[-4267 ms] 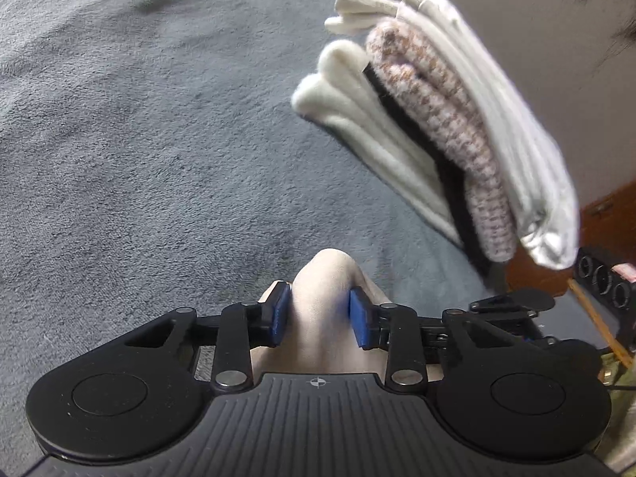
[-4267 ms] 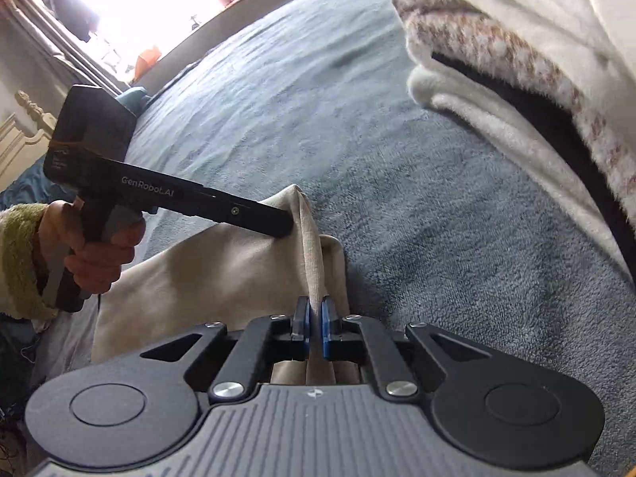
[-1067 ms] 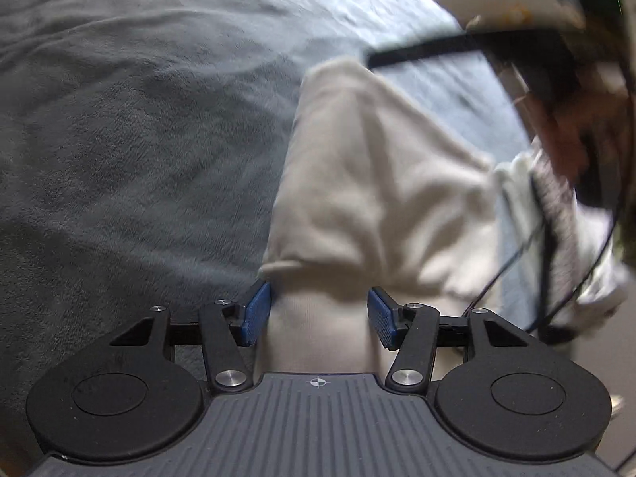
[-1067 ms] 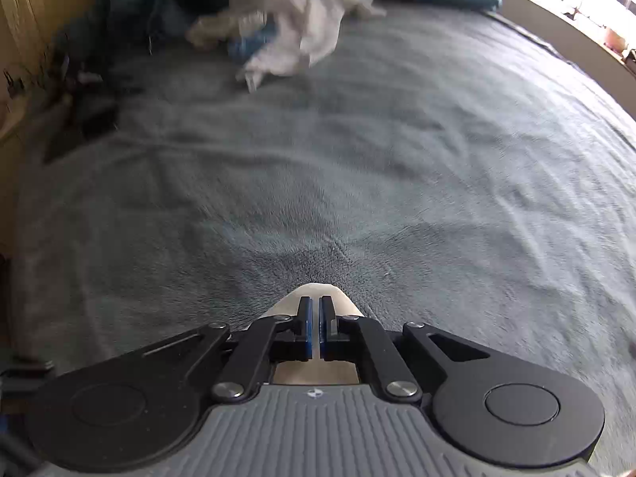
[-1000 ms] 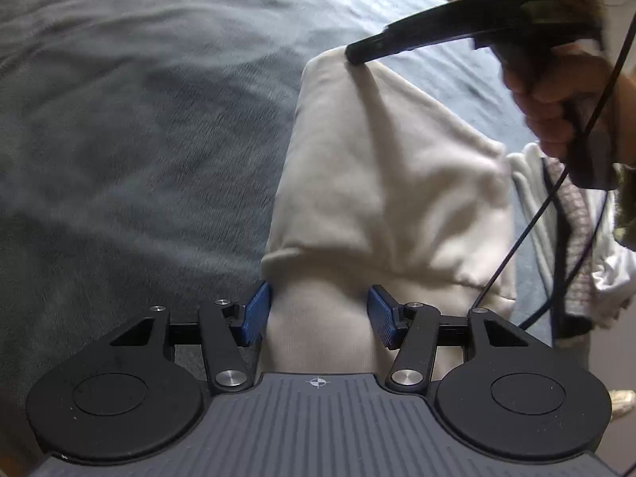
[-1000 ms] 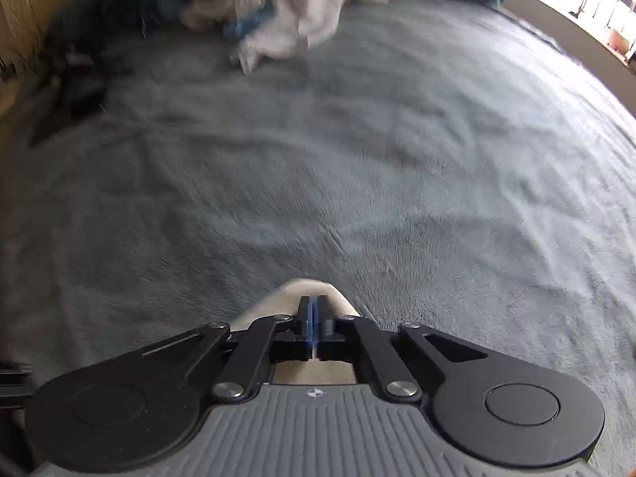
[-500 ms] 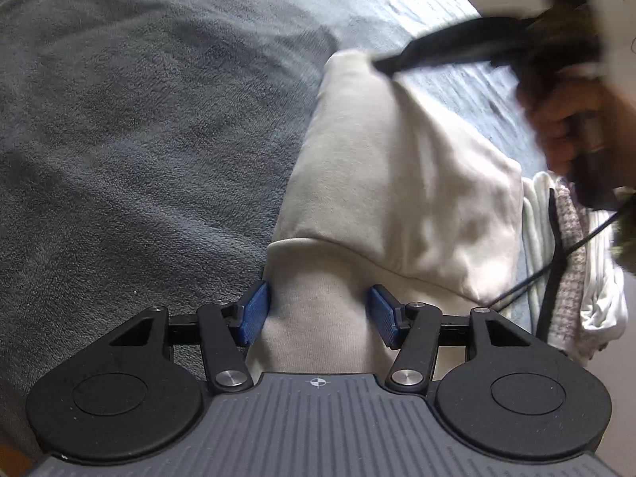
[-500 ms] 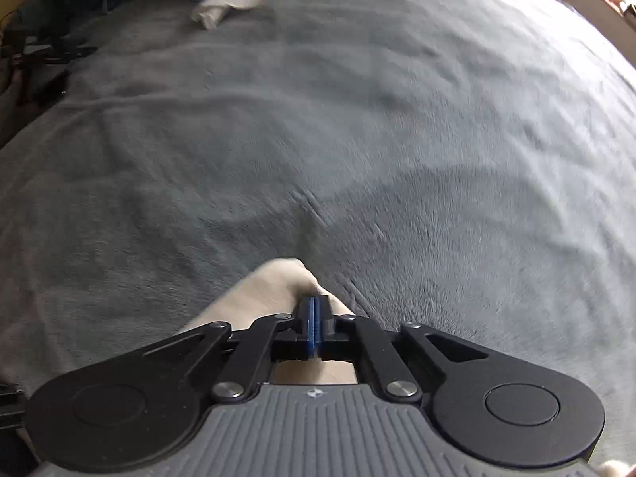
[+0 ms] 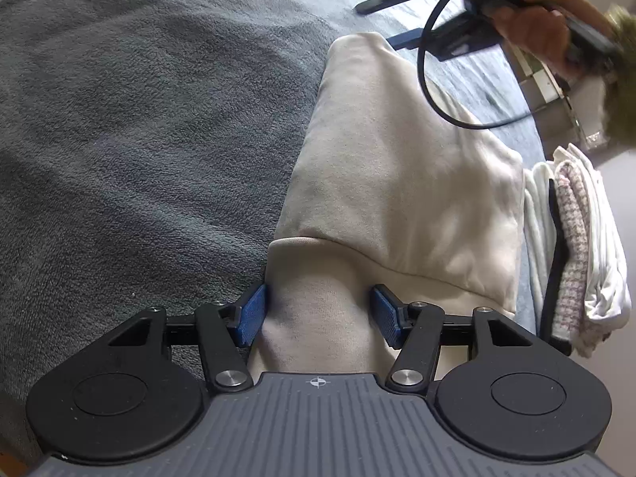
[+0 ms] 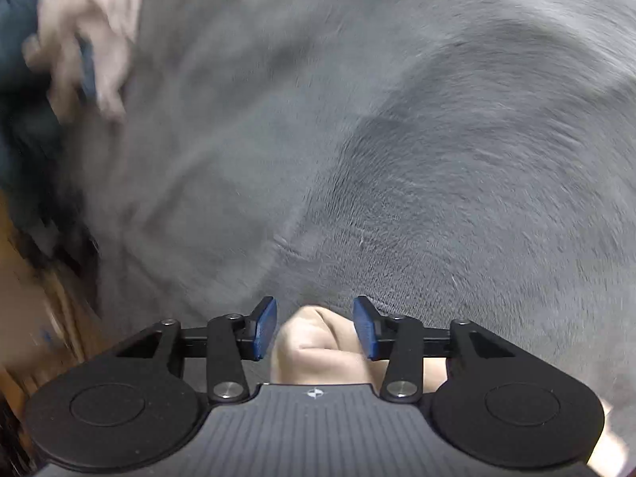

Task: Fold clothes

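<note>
Left wrist view: left hand-held gripper (image 9: 318, 314) jaws apart, straddling beige folded garment (image 9: 397, 183) lying centre frame on grey blanket (image 9: 139, 119). Folded clothes stack (image 9: 576, 246) just beside it, right edge. Right hand-held gripper (image 10: 314, 328) jaws apart over garment corner at lower centre; person's hand (image 9: 532, 28) upper right.

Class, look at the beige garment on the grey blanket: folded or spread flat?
Folded: the beige garment lies doubled, one layer's edge overlapping another.
</note>
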{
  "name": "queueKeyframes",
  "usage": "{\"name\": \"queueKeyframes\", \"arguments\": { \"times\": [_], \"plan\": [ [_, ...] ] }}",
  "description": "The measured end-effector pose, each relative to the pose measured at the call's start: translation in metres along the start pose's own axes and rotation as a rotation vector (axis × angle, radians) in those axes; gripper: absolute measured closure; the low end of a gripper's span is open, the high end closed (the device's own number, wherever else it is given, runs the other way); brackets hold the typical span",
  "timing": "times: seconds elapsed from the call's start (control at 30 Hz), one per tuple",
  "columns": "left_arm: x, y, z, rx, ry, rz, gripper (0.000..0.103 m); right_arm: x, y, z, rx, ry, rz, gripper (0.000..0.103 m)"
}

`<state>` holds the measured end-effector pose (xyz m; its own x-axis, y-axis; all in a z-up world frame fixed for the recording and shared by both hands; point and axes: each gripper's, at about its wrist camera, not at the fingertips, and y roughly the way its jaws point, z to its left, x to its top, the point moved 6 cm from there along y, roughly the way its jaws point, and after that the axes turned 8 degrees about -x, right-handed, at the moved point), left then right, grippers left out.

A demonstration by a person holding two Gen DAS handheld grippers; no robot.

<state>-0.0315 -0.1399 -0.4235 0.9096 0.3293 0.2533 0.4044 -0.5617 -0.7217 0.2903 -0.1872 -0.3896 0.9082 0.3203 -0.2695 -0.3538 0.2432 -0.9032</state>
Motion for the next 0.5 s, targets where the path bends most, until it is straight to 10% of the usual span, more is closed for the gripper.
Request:
{"name": "queueKeyframes", "arguments": {
  "times": [0.1, 0.23, 0.5],
  "plan": [
    [0.001, -0.001, 0.004, -0.014, -0.001, 0.022, 0.044, 0.002, 0.02, 0.021, -0.047, -0.109, 0.149, 0.056],
    [0.003, -0.002, 0.01, -0.031, -0.008, 0.046, 0.044, -0.008, 0.018, 0.051, -0.146, -0.346, 0.127, 0.068],
    [0.006, -0.006, 0.023, -0.066, -0.022, 0.096, 0.044, -0.057, -0.002, 0.059, -0.142, -0.608, -0.267, 0.079]
  ]
}}
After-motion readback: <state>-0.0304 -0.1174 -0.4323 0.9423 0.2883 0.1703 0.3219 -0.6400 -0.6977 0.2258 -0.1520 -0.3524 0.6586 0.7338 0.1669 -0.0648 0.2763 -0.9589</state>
